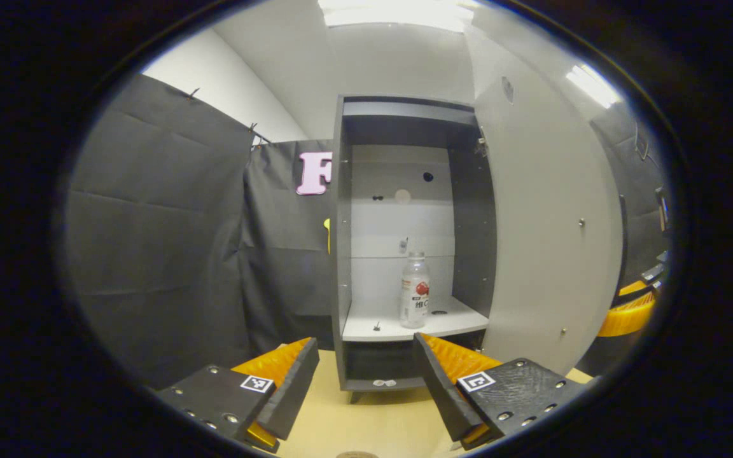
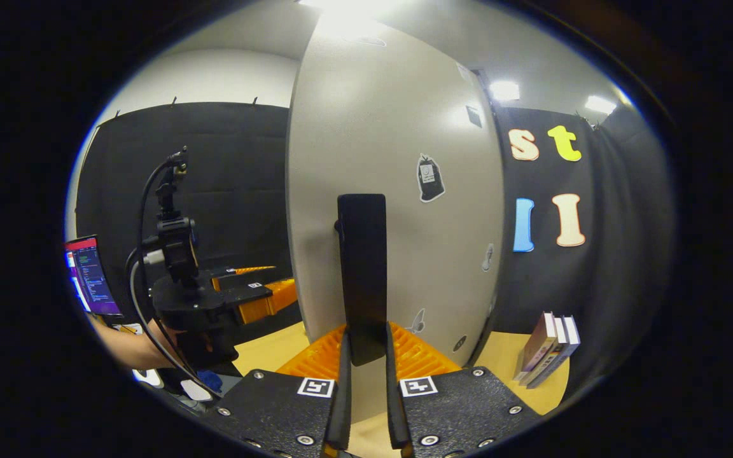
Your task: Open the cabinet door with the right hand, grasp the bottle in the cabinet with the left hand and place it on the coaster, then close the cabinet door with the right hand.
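Cabinet door open; bottle on the shelf; right gripper clamped on the door handle.

In the left gripper view, the left gripper [image 1: 366, 381] was spread wide and held nothing, its fingers framing the open cabinet [image 1: 404, 242] ahead. The bottle [image 1: 415, 291] stood upright on the white shelf [image 1: 417, 326], long axis vertical, cap up (its label was too small to make out). The cabinet door [image 1: 551, 229] was swung out to the right, hiding what lay behind it. At the bottom edge a round object, possibly the coaster [image 1: 357, 454], was cut off. In the right gripper view, the right gripper [image 2: 366, 356] was closed narrowly on the vertical door handle [image 2: 362, 267], both fingers pressing its lower end. Farther left the left gripper appeared again, a forearm [image 2: 128, 350] behind it, near a screen [image 2: 90, 277]. Books [image 2: 548, 356] leaned at the right.
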Available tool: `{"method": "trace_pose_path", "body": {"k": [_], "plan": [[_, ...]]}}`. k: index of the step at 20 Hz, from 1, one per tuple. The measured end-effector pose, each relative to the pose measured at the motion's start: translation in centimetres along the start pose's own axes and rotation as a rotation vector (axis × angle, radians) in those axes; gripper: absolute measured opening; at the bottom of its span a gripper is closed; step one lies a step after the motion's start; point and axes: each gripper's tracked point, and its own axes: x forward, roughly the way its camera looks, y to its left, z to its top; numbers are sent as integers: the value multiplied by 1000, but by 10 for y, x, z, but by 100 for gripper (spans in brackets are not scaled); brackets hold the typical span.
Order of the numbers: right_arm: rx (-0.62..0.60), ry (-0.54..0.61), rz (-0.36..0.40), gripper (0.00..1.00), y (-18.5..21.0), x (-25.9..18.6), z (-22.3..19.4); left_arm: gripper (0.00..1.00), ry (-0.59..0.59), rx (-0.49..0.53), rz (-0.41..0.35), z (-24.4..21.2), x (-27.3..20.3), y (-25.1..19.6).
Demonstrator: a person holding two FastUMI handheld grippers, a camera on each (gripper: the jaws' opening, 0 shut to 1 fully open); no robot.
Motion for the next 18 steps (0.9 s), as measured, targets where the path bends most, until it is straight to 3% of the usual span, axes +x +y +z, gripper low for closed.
{"method": "trace_pose_path", "body": {"k": [5, 8, 11, 15, 18], "plan": [[-26, -13, -119, 23, -13, -1, -2, 89, -27, 65, 32, 17, 22, -32], [-42, -17, -162, 23, -17, 0, -3, 89, -56, 87, -34, 26, 28, -58], [-18, -16, -183, 22, -20, -1, -3, 89, -85, 20, -101, 29, 26, -82], [15, -19, -222, 22, -23, -2, -5, 88, -142, 114, 2, 46, 29, -62], [19, -18, -261, 23, -27, -3, -6, 89, -168, 84, -66, 51, 37, -78]]}}
